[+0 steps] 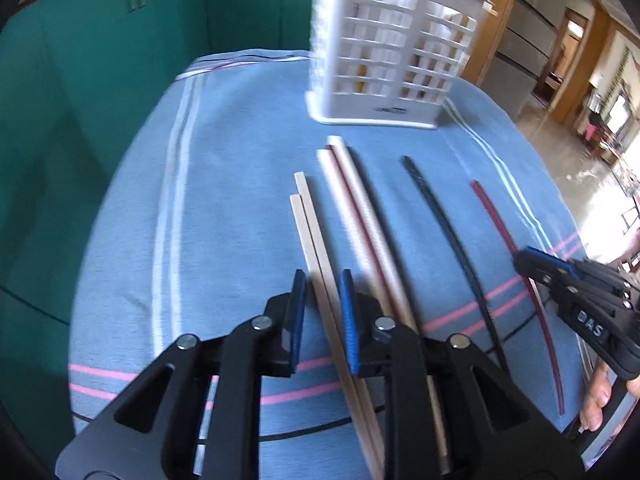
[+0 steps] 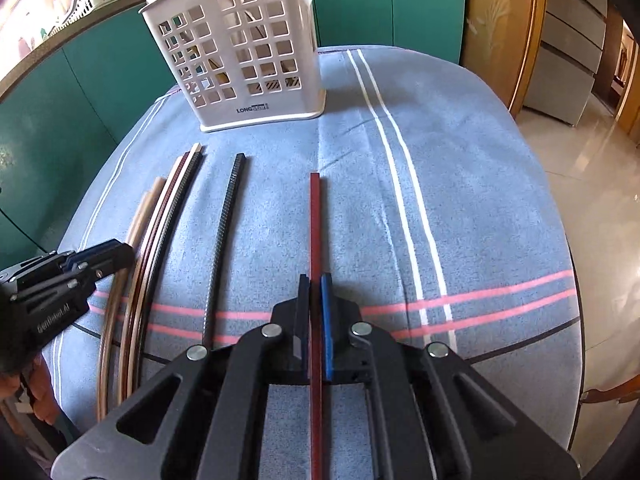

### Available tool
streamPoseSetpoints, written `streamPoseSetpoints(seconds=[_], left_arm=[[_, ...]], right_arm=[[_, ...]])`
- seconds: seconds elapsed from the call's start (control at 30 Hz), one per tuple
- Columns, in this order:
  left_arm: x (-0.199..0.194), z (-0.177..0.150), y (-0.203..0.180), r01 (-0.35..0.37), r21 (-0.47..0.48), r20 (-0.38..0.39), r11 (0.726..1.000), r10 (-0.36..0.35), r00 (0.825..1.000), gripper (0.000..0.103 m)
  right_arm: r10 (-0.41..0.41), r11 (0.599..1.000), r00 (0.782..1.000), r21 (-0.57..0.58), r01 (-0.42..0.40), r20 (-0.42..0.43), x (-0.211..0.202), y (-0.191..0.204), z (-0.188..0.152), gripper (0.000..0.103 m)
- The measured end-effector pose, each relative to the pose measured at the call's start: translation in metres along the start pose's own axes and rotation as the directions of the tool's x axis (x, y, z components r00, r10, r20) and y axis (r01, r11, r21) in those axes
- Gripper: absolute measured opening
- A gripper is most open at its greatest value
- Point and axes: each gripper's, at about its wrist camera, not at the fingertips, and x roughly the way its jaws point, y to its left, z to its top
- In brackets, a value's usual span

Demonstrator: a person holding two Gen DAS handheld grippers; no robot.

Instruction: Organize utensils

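Several chopsticks lie in a row on the blue striped cloth (image 1: pixel 224 208). A pale wooden pair (image 1: pixel 306 216) runs between the pads of my left gripper (image 1: pixel 322 276). It sits against the right pad, with a slim gap at the left pad, so the jaws stand open. My right gripper (image 2: pixel 315 278) is shut on a dark red chopstick (image 2: pixel 315 220) low over the cloth. Between the two lie a cream pair with a dark red stick (image 1: pixel 360 208) and a black chopstick (image 1: pixel 440 220). A white slotted utensil basket (image 2: pixel 244 52) stands upright beyond the chopstick tips.
Green cabinets (image 1: pixel 100 80) border the table's far and left sides. The cloth's right edge drops to a shiny tiled floor (image 2: pixel 592 184). A hand (image 1: pixel 600 400) shows below the right gripper (image 1: pixel 524 260) in the left wrist view.
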Motion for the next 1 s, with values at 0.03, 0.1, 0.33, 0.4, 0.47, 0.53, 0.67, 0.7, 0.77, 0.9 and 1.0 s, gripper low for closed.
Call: streamPoseSetpoints(seconds=[0.03,0.1,0.33,0.4,0.47,0.53,0.67,0.7,0.77,0.9,1.0], left_arm=[[-0.001,0.001,0.005,-0.009,-0.012,0.005,1.000,0.009,1.000,0.022],[-0.001,0.004,0.015,-0.027,-0.029,0.009,0.999,0.027,1.000,0.026],[0.000,0.005,0.022,-0.024,-0.049,0.013,0.999,0.025,1.000,0.028],[0.001,0.006,0.025,-0.035,-0.060,0.009,0.998,0.036,0.999,0.031],[0.001,0.005,0.030,-0.038,-0.069,0.009,0.997,0.039,0.999,0.034],[0.001,0.005,0.032,-0.065,-0.072,0.010,0.995,0.066,0.998,0.041],[0.004,0.007,0.031,-0.080,-0.069,0.002,0.994,0.080,0.997,0.042],[0.005,0.007,0.029,-0.093,-0.060,0.002,0.994,0.093,0.996,0.042],[0.006,0.007,0.023,-0.123,-0.043,0.003,0.991,0.124,0.992,0.042],[0.004,0.007,0.029,-0.125,-0.071,-0.001,0.990,0.125,0.992,0.033],[0.000,0.005,0.036,-0.115,-0.092,-0.011,0.989,0.114,0.993,0.033]], right_arm=[[0.002,1.000,1.000,0.000,-0.002,0.001,0.000,-0.001,0.000,0.006],[0.005,1.000,1.000,0.005,-0.005,0.002,0.000,-0.002,0.000,0.006],[-0.001,1.000,1.000,0.007,0.001,0.008,-0.001,0.000,-0.001,0.007],[0.003,1.000,1.000,0.009,-0.003,0.008,-0.002,-0.002,-0.001,0.007],[0.008,1.000,1.000,0.012,-0.008,0.008,-0.002,-0.002,-0.002,0.007],[0.008,1.000,1.000,0.011,-0.008,0.009,-0.002,-0.002,-0.002,0.007],[0.008,1.000,1.000,0.010,-0.008,0.011,-0.003,-0.001,-0.001,0.009],[0.006,1.000,1.000,0.009,-0.006,0.012,-0.003,-0.001,-0.001,0.009],[-0.005,1.000,1.000,0.003,0.005,0.016,-0.002,0.001,0.000,0.009],[-0.021,1.000,1.000,0.009,0.021,0.007,-0.002,-0.002,-0.001,0.009],[-0.008,0.999,1.000,0.044,0.008,-0.012,-0.004,-0.007,-0.003,0.007]])
